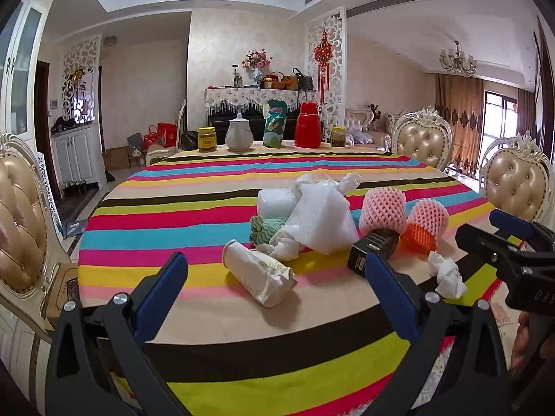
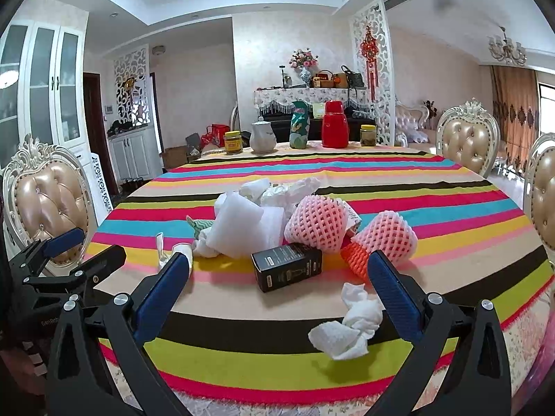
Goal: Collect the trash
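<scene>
- Left wrist view: left gripper [image 1: 274,287] jaws spread wide, nothing held, hovering over the near edge of the striped multicolour tablecloth [image 1: 194,187], lined up on the crushed white paper cup [image 1: 258,274].
- Right gripper [image 2: 277,284] likewise released and empty, with the crumpled white tissue [image 2: 350,322] lying between its fingers.
- Progress: judged at the start; all trash sits uncollected mid-table – white foam sheets [image 2: 242,225], pink foam fruit nets [image 2: 350,228], small black carton [image 2: 288,270]. No bin visible.
- Room: near table edge is close; far half open up to the red thermos [image 2: 334,128] and jars.
</scene>
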A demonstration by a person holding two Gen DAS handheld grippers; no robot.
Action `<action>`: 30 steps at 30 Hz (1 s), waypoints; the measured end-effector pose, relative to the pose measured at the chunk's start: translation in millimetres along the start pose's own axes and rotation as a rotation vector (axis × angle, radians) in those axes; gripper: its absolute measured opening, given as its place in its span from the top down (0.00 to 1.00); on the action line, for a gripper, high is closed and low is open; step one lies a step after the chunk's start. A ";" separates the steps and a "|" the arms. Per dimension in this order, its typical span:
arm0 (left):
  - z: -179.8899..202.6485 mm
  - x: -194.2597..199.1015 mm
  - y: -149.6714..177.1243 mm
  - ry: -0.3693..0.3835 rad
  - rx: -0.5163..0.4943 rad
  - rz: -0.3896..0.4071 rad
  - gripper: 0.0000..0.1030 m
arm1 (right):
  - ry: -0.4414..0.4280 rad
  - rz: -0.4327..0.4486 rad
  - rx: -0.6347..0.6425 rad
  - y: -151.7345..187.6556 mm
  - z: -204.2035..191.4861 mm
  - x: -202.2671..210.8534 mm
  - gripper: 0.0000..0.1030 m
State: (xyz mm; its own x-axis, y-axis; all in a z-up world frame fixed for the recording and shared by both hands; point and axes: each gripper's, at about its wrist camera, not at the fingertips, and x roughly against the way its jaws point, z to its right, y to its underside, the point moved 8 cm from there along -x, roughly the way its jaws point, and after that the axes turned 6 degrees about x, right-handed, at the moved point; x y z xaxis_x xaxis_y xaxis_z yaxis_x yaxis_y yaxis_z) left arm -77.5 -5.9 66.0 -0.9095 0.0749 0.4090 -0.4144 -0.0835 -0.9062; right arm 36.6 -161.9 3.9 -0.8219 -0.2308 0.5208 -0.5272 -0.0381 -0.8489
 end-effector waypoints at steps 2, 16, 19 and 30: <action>0.9 0.7 -1.2 0.000 -0.010 0.004 0.04 | 0.001 -0.005 0.001 -0.8 -0.3 -2.0 0.06; 2.4 2.9 -0.4 0.001 -0.022 -0.002 0.04 | 0.014 -0.010 -0.024 0.4 5.6 -2.1 0.06; 2.5 2.6 0.7 0.001 -0.020 -0.005 0.04 | 0.018 -0.009 -0.023 0.7 5.7 -1.7 0.06; -1.4 1.9 3.8 0.004 -0.014 -0.014 0.04 | 0.019 -0.007 -0.021 0.9 6.0 -0.1 0.06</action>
State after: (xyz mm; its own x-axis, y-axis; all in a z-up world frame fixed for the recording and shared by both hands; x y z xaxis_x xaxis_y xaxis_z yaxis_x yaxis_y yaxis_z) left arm -80.8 -4.7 63.2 -0.9034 0.0795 0.4213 -0.4265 -0.0682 -0.9019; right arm 37.5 -167.7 2.6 -0.8223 -0.2116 0.5283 -0.5369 -0.0191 -0.8434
